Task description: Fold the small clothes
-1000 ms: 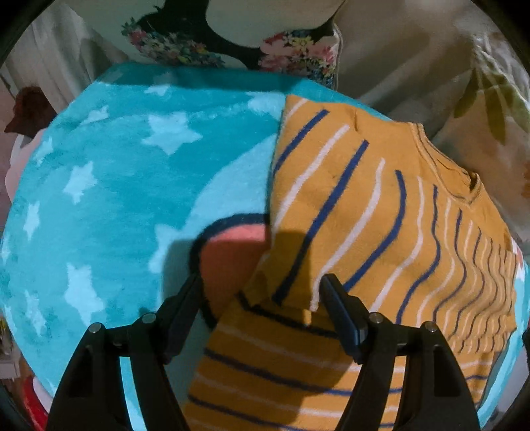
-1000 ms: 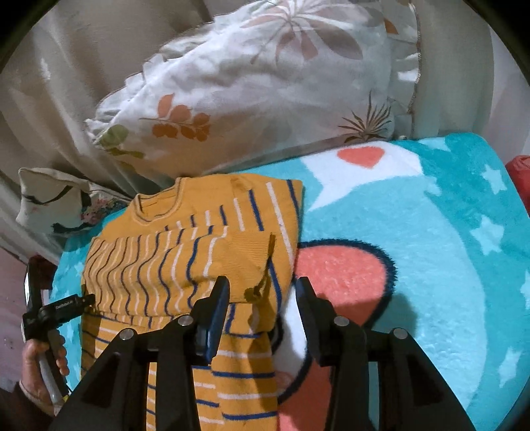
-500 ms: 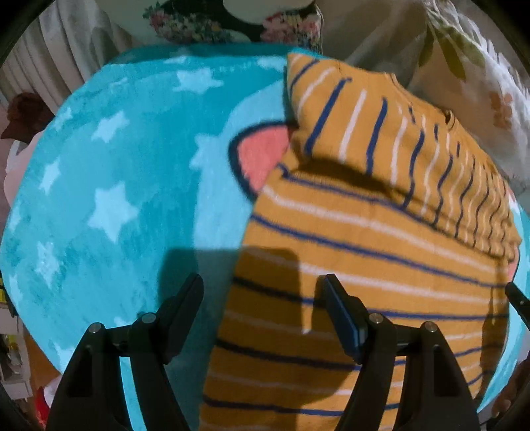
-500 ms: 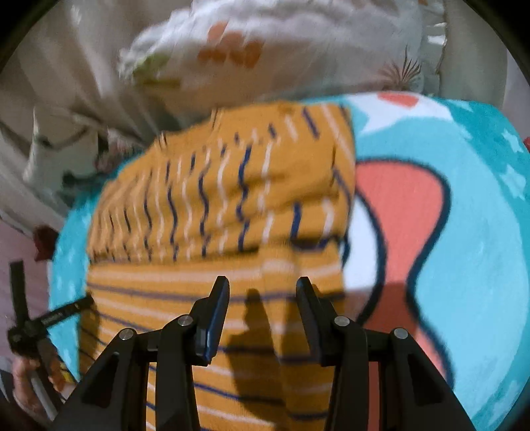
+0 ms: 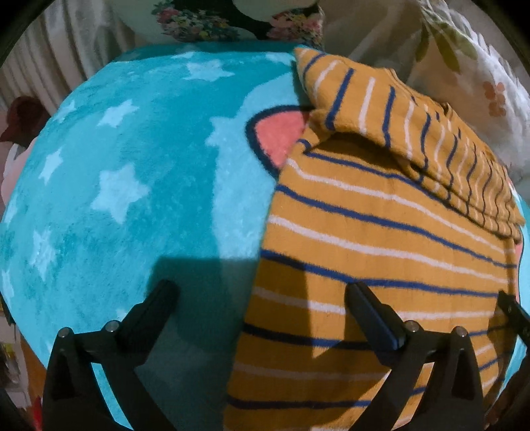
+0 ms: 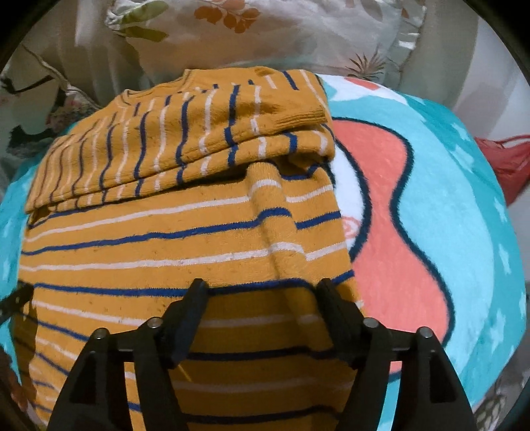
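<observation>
1. We see a small mustard-yellow sweater [image 5: 381, 232] with blue and white stripes lying on a turquoise star-patterned blanket [image 5: 132, 165]. It sits toward the right side of the blanket in the left wrist view and toward the left side in the right wrist view [image 6: 149, 248].

2. The sweater's far part shows its sleeves folded across the chest, so the sleeve stripes run crosswise to the body stripes. A ribbed cuff [image 6: 304, 116] lies at the right edge of that folded part, and the neckline [image 6: 155, 89] points toward the far pillows.

3. We hold the left gripper [image 5: 261, 295] low over the sweater's left edge. Its fingers are opening and stand wide apart: the left finger [image 5: 155, 305] is over bare blanket, the right finger [image 5: 367, 308] is over the striped cloth. Nothing is pinched between them.

4. We hold the right gripper [image 6: 261, 291] over the near right part of the sweater. Its fingers are opening too, and a raised ridge of cloth [image 6: 275, 225] runs from between them toward the folded sleeves. The pads do not press on it.

5. The blanket's pink and white cartoon patch [image 6: 391, 215] lies just right of the sweater.

6. A leaf-print pillow [image 6: 265, 33] rests beyond the blanket's far edge, with a flower-print cushion [image 5: 238, 23] to its left.

7. A red bag [image 6: 503, 162] shows at the far right.
</observation>
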Demonstrator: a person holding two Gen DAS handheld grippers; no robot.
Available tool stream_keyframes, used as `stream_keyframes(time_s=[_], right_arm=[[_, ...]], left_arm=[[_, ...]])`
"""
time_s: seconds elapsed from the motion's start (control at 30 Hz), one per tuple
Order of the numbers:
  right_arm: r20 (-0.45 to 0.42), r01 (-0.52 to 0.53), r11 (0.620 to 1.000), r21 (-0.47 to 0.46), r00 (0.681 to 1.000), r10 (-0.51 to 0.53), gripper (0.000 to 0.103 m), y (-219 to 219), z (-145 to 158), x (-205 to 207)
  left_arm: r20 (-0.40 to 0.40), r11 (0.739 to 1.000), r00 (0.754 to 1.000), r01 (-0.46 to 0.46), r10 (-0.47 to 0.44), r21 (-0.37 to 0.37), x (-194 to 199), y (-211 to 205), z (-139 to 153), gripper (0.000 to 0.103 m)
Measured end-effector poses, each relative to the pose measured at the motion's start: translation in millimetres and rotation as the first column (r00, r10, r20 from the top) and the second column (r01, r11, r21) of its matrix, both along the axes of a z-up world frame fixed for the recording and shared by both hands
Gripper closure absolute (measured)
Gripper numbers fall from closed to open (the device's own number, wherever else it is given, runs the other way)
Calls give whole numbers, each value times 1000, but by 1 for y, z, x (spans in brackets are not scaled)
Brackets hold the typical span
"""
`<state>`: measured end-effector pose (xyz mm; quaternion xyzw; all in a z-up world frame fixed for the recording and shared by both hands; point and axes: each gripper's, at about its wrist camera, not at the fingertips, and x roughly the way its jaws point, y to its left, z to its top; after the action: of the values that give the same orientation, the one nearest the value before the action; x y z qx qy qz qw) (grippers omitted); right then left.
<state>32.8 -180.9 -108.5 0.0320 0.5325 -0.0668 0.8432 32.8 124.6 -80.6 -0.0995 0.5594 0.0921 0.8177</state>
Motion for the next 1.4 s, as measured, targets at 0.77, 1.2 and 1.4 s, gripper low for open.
stream_keyframes(time_s=[0.77, 1.2, 1.4], right_arm=[[-10, 155, 988, -9, 988, -155, 0, 3, -8, 5], [-33, -19, 1000, -3, 999, 19, 0, 2, -8, 0], [-18, -123, 992, -9, 992, 122, 0, 2, -9, -24]], left_arm=[[-51, 983, 982, 182, -181, 14, -18, -4, 0, 0], [-72, 998, 995, 69, -69, -1, -43, -9, 2, 0], [-57, 996, 998, 0, -5, -91, -79, -7, 6, 0]])
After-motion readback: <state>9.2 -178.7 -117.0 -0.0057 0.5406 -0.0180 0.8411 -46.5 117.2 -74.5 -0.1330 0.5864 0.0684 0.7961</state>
